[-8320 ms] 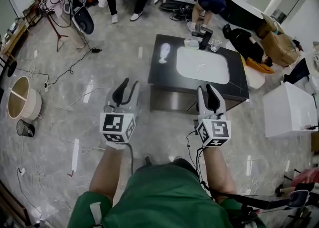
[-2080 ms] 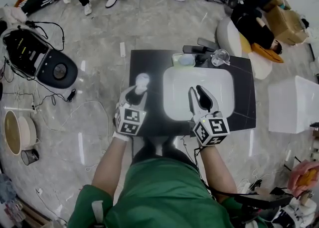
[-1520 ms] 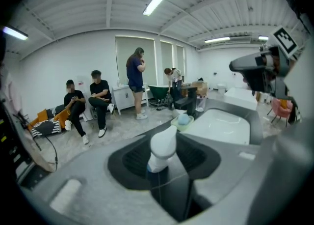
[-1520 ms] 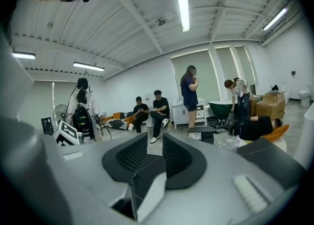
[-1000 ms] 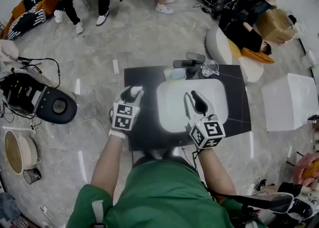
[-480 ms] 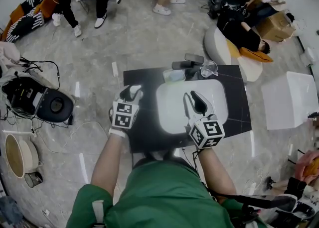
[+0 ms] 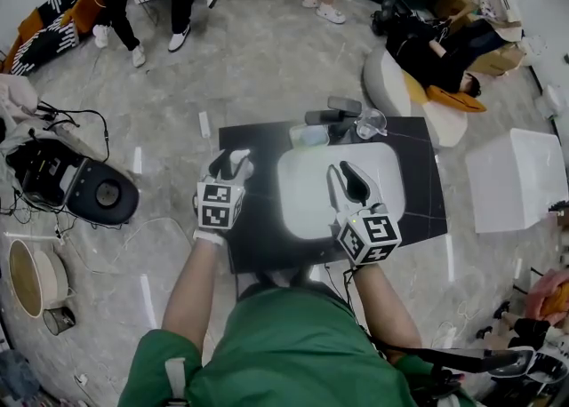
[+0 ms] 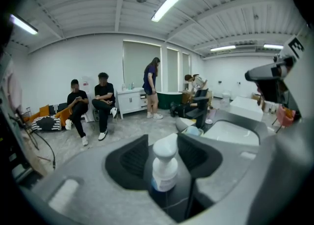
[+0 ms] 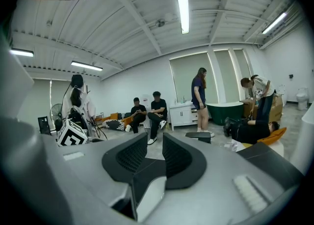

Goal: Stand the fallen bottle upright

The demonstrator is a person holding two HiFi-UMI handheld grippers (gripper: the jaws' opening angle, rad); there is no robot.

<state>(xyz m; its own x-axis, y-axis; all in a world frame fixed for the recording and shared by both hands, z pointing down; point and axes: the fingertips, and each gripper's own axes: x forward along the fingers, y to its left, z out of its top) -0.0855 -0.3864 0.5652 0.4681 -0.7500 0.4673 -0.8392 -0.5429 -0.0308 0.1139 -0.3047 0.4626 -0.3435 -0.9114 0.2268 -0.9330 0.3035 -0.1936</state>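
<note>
Left gripper view: your left tongs (image 8: 162, 143) are opening around the bottle (image 8: 164, 169), which stands upright on the dark desk (image 7: 260, 226); your right tongs (image 9: 155, 143) hang empty, slightly apart.

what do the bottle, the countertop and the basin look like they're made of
Bottle: probably plastic, with a matte white top and a bluish, see-through body.
Countertop: dark and smooth with a slight sheen, perhaps polished stone or laminate.
Basin: smooth, even white, likely glazed ceramic, though moulded resin would look the same.
</note>
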